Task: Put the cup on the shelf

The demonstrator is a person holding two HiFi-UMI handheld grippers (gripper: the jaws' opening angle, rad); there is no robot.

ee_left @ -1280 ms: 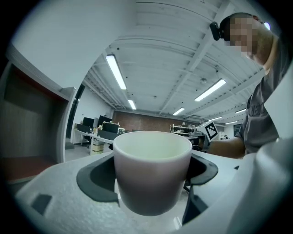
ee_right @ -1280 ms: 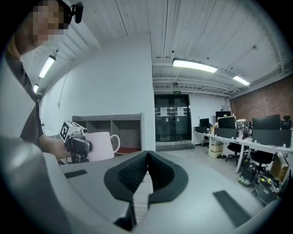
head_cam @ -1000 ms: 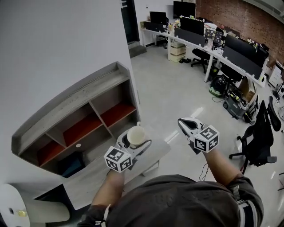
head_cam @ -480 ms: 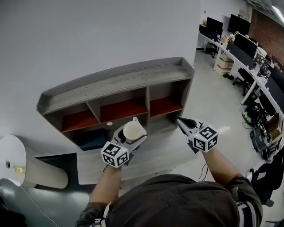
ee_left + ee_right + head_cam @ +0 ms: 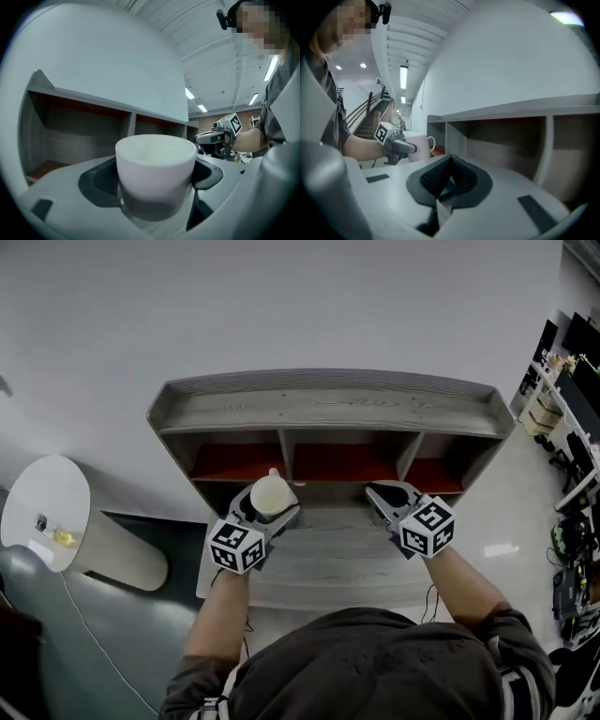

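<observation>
A white cup (image 5: 268, 494) with a small handle is held upright in my left gripper (image 5: 263, 503), whose jaws are shut on its sides. In the left gripper view the cup (image 5: 155, 169) fills the middle, in front of the grey shelf unit (image 5: 84, 126). The shelf unit (image 5: 328, 407) stands against the white wall, with three red-floored compartments (image 5: 342, 465) under its top board. My right gripper (image 5: 382, 496) hovers to the right at the same height, shut and empty. From the right gripper view the cup (image 5: 419, 147) and left gripper (image 5: 396, 144) show at the left.
A grey wooden tabletop (image 5: 328, 554) lies under both grippers, in front of the shelf. A white rounded object (image 5: 56, 517) stands at the left on the dark floor. Office desks and monitors (image 5: 572, 352) show at the far right edge.
The view has swung left, and the shelf now sits straight ahead and centred. Both grippers have come closer to the shelf front; the cup stays gripped in the left one.
</observation>
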